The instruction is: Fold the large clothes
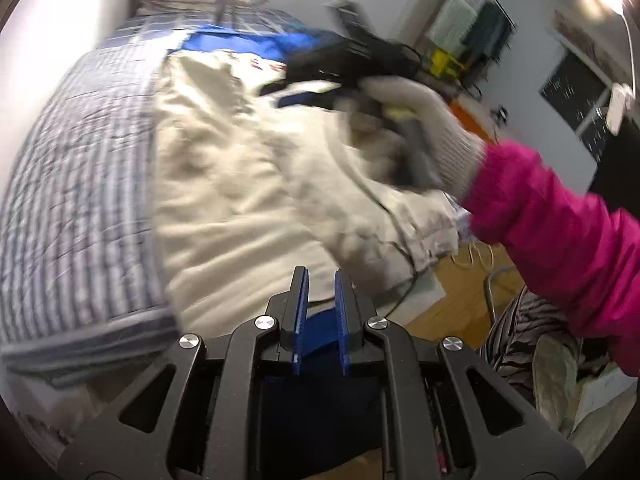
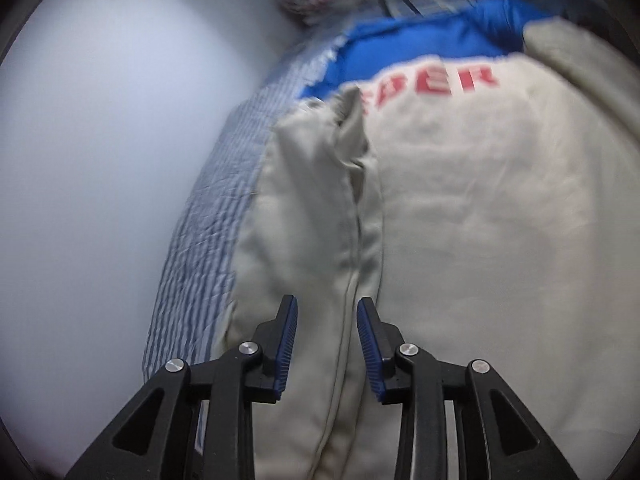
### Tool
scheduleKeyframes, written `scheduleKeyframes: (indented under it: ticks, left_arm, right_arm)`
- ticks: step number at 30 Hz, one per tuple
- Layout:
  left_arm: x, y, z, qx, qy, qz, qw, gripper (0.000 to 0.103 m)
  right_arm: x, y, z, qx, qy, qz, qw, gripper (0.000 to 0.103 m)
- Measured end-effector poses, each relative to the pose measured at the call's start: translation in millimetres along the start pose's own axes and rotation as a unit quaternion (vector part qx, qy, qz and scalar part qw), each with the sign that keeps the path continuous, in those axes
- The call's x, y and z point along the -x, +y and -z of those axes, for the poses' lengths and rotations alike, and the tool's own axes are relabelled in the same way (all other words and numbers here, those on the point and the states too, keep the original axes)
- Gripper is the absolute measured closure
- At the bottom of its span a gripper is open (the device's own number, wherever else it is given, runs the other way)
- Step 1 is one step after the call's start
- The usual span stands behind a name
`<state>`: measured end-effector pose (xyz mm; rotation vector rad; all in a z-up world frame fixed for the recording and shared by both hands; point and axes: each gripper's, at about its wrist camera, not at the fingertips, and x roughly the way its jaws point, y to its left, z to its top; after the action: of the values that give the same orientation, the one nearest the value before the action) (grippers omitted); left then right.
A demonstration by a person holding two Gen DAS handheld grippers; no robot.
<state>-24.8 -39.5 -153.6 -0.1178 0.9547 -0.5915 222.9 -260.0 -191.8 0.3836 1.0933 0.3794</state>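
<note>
2 claws over cream jacket point(image 2: 460, 220); left claw point(image 1: 322, 276) grips blue fabric.

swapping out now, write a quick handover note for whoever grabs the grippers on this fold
Left gripper: jaws narrow, blue fabric between them, apparently held.
Right gripper: open, nothing gripped, over the folded-in sleeve.
The cream and blue jacket with red lettering lies on the blue striped bedsheet.
Done: one sleeve folded onto the body.
Left: the rest of the fold; the pictures are blurred, so check the far side.
</note>
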Motion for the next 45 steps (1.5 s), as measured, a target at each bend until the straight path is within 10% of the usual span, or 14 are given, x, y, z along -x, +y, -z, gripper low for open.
scheduleKeyframes:
  ticks: [6, 19, 27, 31, 45]
  left_arm:
    - [-8, 55, -4, 0.078, -0.013, -0.046, 0.9958, 0.093]
    - [-89, 45, 23, 0.022, 0.092, -0.048, 0.9944, 0.093]
    - [-42, 23, 3, 0.01, 0.003, -0.071, 0.9975, 0.092]
    - [-18, 8, -11, -0.011, -0.057, -0.076, 0.9954, 0.054]
    - [-19, -52, -56, -0.052, -0.072, -0.072, 0.9934, 0.054]
  right_arm:
    - [36, 24, 40, 0.069, 0.003, -0.015, 0.998, 0.07]
    - [-18, 30, 119, 0.116, 0.097, 0.009, 0.989, 0.076]
    - [24, 30, 116, 0.11, 0.04, 0.009, 0.993, 0.064]
    - [71, 21, 115, 0.104, -0.024, 0.031, 0.994, 0.052]
    - [221, -71, 123, 0.055, -0.102, 0.16, 0.98, 0.039]
